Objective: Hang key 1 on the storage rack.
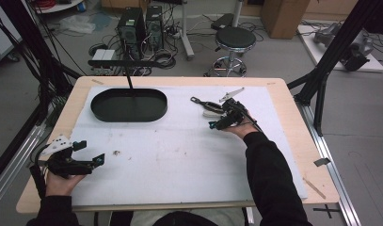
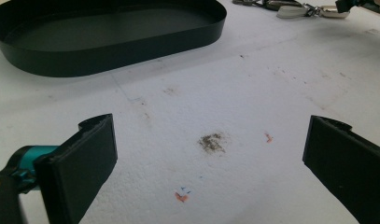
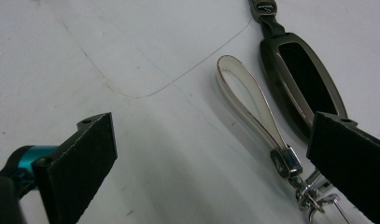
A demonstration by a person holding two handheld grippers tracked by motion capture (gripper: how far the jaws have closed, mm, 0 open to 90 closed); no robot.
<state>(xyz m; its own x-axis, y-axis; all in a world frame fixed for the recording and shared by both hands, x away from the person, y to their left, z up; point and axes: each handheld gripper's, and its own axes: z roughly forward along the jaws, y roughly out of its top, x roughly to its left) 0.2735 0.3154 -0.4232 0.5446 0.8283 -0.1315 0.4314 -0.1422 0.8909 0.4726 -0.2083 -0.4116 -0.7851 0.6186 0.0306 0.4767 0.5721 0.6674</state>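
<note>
Holding, left tool (image 1: 89, 151): I rested it at the near left of the surface (image 1: 179, 155), jaws spread wide, nothing between them.
Right tool (image 1: 222, 120): I had it released too, jaws apart, hovering just over the key fob set (image 3: 290, 84).
Thing's place: the key fob set lay right of centre on the white surface, well apart from the black tray (image 1: 129, 104).
Handling: I judged it light, with a hard, smooth dark fob (image 3: 302, 86) likely to slip, and a soft white strap loop (image 3: 250, 100) joined by a loose metal clasp (image 3: 290, 163) that would dangle.
Grip point: I thought the fob's narrow sides, or the stiff collar at the clasp, safest.
Room: open white surface lay between fob and tray.
Edges: the tray's upright wall (image 2: 131, 46) needed clearing; the surface's far edge lay beyond.
</note>
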